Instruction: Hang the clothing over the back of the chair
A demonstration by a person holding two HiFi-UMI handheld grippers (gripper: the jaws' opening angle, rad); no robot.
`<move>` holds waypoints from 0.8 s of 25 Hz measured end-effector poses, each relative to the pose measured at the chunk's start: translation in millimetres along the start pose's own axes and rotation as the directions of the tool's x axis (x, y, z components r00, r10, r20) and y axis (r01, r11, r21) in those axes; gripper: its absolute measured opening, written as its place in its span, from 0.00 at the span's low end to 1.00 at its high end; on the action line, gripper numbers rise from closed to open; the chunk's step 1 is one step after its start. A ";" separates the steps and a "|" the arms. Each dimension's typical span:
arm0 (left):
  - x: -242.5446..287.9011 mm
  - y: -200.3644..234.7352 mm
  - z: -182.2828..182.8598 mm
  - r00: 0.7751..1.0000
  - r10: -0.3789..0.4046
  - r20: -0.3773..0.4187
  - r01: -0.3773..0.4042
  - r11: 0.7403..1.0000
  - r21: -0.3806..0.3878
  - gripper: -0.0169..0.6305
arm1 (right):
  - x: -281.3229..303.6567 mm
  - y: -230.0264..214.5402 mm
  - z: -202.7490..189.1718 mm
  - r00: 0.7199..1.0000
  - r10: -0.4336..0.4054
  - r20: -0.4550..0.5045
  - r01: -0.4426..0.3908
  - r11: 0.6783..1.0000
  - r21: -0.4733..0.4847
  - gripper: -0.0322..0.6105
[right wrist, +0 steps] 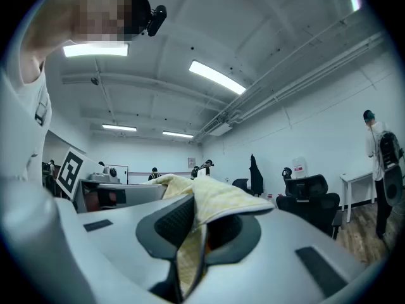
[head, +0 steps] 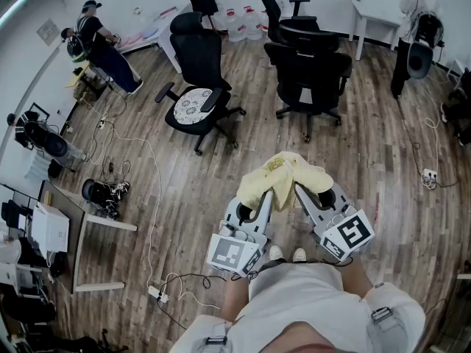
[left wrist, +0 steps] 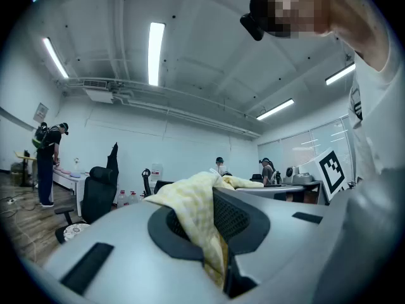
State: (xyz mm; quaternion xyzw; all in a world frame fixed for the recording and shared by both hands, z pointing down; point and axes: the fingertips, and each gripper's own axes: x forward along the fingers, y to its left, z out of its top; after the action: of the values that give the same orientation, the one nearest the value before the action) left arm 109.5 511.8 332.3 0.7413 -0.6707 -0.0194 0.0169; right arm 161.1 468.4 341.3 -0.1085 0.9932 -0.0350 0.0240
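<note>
A pale yellow garment (head: 285, 176) is bunched between my two grippers, held level in front of me above the wooden floor. My left gripper (head: 266, 197) is shut on its left part; in the left gripper view the yellow cloth (left wrist: 197, 215) is pinched between the jaws and drapes over the left one. My right gripper (head: 302, 191) is shut on its right part, with the cloth (right wrist: 209, 214) folded over the right jaw. A black office chair (head: 197, 87) with a patterned seat cushion stands ahead to the left, and a second black chair (head: 309, 68) stands ahead to the right.
A white desk (head: 88, 234) with gear stands at the left, with cables and a power strip (head: 158, 293) on the floor. Water jugs (head: 239, 24) line the far wall. A person (head: 99, 46) works at the far left; another person (head: 413, 28) stands at the far right.
</note>
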 end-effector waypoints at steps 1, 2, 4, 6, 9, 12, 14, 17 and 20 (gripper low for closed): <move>-1.0 -2.5 -1.5 1.000 0.003 -0.002 -0.003 1.000 0.000 0.09 | -2.4 0.5 -1.1 1.000 0.003 0.000 -0.003 1.000 0.000 0.15; -2.0 -4.9 -3.0 1.000 0.006 -0.004 -0.006 1.000 0.000 0.09 | -4.8 1.0 -2.1 1.000 0.005 -0.001 -0.005 1.000 0.001 0.15; -3.4 -9.1 -5.8 1.000 0.011 -0.010 -0.011 1.000 0.000 0.09 | -8.9 1.4 -4.2 1.000 0.007 -0.005 -0.007 1.000 0.004 0.15; -3.4 -12.2 -8.3 1.000 0.018 -0.019 -0.018 1.000 0.001 0.09 | -11.6 -0.2 -6.6 1.000 0.003 -0.012 -0.003 1.000 0.017 0.15; -1.7 -17.0 -13.8 0.999 0.034 -0.032 -0.034 0.999 0.003 0.09 | -15.4 -4.0 -12.1 1.000 0.004 -0.021 -0.003 0.999 0.040 0.15; -0.4 -22.4 -17.1 0.998 0.052 -0.042 -0.052 0.999 0.000 0.09 | -21.1 -6.6 -15.3 0.999 0.011 -0.032 -0.009 0.999 0.048 0.15; 1.4 -25.5 -17.9 0.997 0.063 -0.044 -0.063 0.998 -0.001 0.09 | -23.8 -8.7 -15.6 0.999 0.019 -0.036 -0.017 0.999 0.048 0.15; 5.2 -30.7 -18.4 0.996 0.073 -0.047 -0.072 0.997 0.006 0.09 | -27.4 -13.3 -15.0 0.999 0.031 -0.038 -0.029 0.999 0.043 0.15; 9.9 -32.2 -17.6 0.996 0.078 -0.047 -0.078 0.997 0.017 0.09 | -26.4 -19.3 -13.1 0.999 0.034 -0.035 -0.033 0.999 0.037 0.15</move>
State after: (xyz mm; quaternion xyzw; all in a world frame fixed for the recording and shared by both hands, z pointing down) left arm 143.4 505.1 348.2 0.7149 -0.6986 0.0040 0.0282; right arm 190.3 456.1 356.9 -0.0906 0.9944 -0.0545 0.0091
